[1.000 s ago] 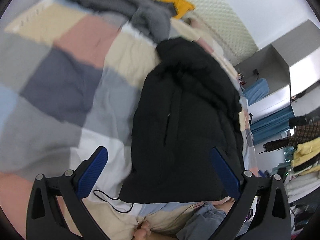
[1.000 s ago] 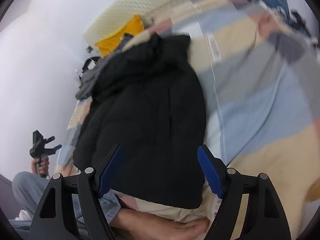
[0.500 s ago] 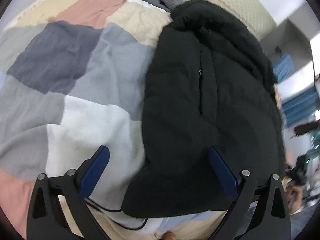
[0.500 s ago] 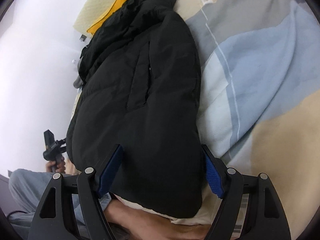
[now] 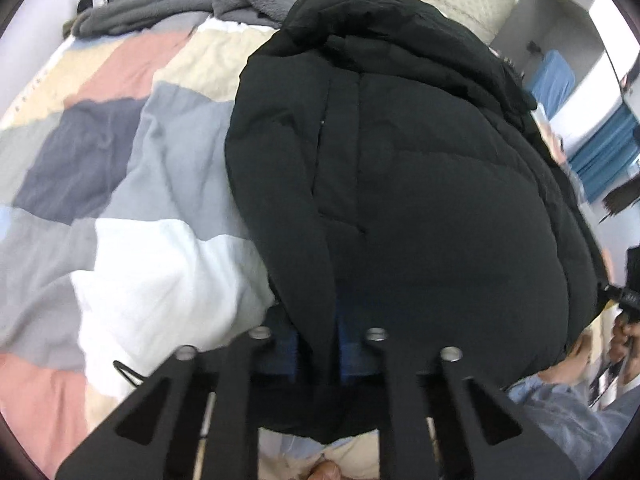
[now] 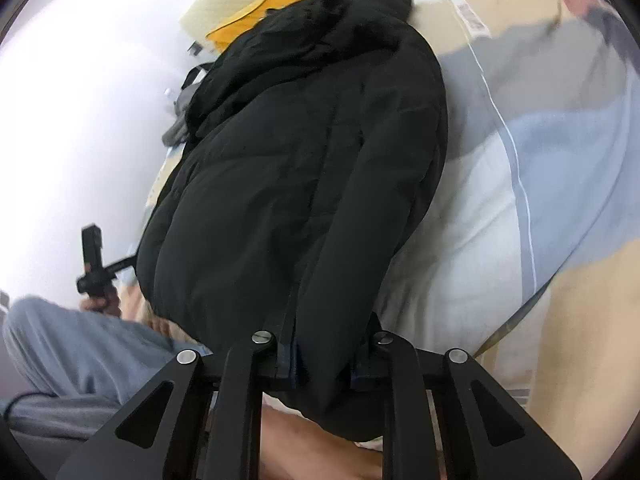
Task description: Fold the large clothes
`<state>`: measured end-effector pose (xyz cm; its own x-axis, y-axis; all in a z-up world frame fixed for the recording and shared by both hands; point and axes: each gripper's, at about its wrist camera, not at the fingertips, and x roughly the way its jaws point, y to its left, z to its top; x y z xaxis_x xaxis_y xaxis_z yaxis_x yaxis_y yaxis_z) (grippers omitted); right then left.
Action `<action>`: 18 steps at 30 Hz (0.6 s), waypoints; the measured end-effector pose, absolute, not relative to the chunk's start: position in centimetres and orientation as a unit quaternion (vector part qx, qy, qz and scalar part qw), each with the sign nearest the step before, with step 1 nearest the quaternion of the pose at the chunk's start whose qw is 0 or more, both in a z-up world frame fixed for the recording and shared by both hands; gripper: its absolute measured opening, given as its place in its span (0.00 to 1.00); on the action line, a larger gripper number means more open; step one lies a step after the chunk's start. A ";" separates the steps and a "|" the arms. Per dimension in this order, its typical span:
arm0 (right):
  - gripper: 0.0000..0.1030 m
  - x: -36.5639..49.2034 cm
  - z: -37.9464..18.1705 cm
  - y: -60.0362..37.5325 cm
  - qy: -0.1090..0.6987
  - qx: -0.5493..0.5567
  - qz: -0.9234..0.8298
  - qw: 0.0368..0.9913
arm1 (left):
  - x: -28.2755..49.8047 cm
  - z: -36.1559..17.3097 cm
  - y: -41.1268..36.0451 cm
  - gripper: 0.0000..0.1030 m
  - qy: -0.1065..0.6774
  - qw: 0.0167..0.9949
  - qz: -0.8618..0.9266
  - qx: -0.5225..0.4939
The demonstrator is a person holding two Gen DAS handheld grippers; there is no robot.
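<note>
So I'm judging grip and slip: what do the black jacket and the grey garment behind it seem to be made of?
Black puffy jacket: apparently smooth, matte synthetic shell over padding, given its quilted seams and bulging panels. Grey fuzzy garment: probably fleece, with a soft, napped surface and no sheen.

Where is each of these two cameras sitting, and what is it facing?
Left wrist: rides the left gripper, looks up the bed along the puffy black padded jacket it pinches; patchwork quilt alongside.
Right wrist: rides the right gripper, clamped on the same hem; the person's grey-trousered leg shows.
Shared: the jacket, the quilt and the yellow garment.
</note>
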<state>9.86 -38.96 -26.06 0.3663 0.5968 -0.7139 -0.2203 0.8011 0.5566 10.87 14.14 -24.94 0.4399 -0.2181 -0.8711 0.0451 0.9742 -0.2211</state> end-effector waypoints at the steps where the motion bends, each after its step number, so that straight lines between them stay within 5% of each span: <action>1: 0.13 9.7 -25.7 -38.9 0.497 0.184 0.255 0.809 | 10.9 -24.7 13.8 0.06 0.522 0.846 -0.076 -0.077; 13: 0.16 9.9 -26.0 -39.8 0.492 0.207 0.250 0.808 | 10.3 -24.0 15.1 0.04 0.520 0.844 -0.092 -0.096; 16: 0.31 10.4 -27.1 -40.3 0.495 0.231 0.243 0.801 | 10.7 -24.7 16.0 0.07 0.524 0.835 -0.110 -0.130; 18: 0.38 10.5 -27.6 -40.5 0.494 0.248 0.249 0.795 | 11.1 -25.3 16.9 0.19 0.528 0.826 -0.123 -0.154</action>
